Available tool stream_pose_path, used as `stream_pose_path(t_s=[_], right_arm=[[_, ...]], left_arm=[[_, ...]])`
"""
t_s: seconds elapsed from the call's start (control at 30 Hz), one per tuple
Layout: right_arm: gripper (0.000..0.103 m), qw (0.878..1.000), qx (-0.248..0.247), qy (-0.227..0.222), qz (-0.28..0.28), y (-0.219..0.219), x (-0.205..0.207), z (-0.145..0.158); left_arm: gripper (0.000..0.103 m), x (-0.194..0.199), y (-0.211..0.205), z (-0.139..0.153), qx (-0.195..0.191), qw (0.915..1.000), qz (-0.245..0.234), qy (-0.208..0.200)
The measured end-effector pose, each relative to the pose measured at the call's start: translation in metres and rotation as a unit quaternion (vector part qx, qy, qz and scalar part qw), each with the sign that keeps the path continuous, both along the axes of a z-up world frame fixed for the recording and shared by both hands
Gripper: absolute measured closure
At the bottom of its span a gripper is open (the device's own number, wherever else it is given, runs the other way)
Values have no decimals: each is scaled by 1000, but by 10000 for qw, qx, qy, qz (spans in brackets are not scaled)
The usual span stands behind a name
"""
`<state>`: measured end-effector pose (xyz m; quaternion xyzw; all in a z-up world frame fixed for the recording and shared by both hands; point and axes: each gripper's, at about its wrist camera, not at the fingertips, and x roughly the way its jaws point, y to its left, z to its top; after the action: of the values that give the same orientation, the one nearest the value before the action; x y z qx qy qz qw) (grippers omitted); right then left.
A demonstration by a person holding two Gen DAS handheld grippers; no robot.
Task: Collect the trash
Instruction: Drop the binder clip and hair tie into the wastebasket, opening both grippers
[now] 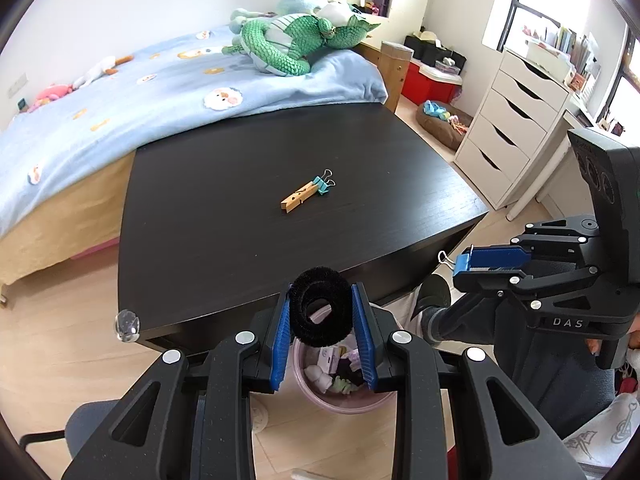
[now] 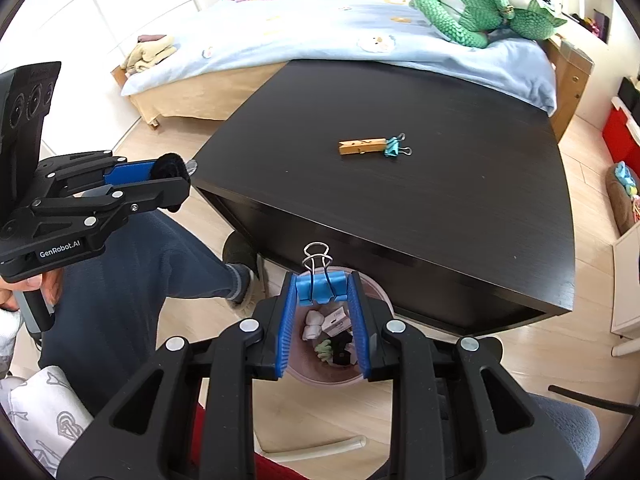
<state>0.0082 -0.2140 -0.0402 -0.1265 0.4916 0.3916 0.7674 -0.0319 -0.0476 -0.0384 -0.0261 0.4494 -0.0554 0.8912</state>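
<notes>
Both grippers angled down past the worktop (image 1: 248, 184) near edge, over the pink bin (image 2: 340, 376) on the floor. Left gripper (image 1: 322, 316) clamped on black fuzzy ring (image 1: 320, 306); right gripper (image 2: 322, 300) clamped on blue binder clip (image 2: 320, 286). Clothespin (image 1: 298, 197) and teal binder clip (image 1: 323, 185) lie touching mid-worktop, clear surface all round. Bed (image 1: 120, 92) beyond the far edge.

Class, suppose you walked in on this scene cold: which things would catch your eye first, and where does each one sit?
First, the two loaded grippers: the left gripper clamps a fuzzy black ring and the right gripper clamps a blue binder clip, both held above the pink trash bin on the floor by the table. Next, a wooden clothespin and a teal binder clip lie touching on the dark table.
</notes>
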Motion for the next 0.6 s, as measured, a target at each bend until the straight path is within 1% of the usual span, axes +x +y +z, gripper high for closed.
stream_pose_path(t_s=[0.03,0.07,0.1,0.13,0.17,0.23,0.27,0.3,0.4,0.6], right_arm=[[77,10000,11,17,31,1,0,0],[74,10000,9,27,49,2,0,-1],[59,10000,-10,27,41,3,0,-1],[49,10000,-15,19,10,2,1,-2],[35,10000,26,15,-40,0,2,-2],[26,9999,86,16,-114,-3,4,-1],[16,9999,87,15,-144,-4,5,-1],[12,9998,112,18,-180,-5,5,0],[7,9994,160,88,-282,-8,7,1],[5,9987,221,-59,-458,-15,8,9]], left_arm=[[74,0,0,0,-4,10000,1,0],[74,0,0,0,-10,10000,1,-1],[74,0,0,0,-11,10000,0,-6],[74,0,0,-1,-5,10000,-1,-5],[74,0,0,-1,-8,10000,-8,-1],[74,-1,0,-1,-18,10000,-35,0],[74,-1,-1,-1,-20,10000,-49,3],[74,-2,-1,-1,-24,10000,-63,7],[74,-2,-3,-1,-73,9999,-98,2],[74,-3,-10,0,-125,9997,-229,-4]])
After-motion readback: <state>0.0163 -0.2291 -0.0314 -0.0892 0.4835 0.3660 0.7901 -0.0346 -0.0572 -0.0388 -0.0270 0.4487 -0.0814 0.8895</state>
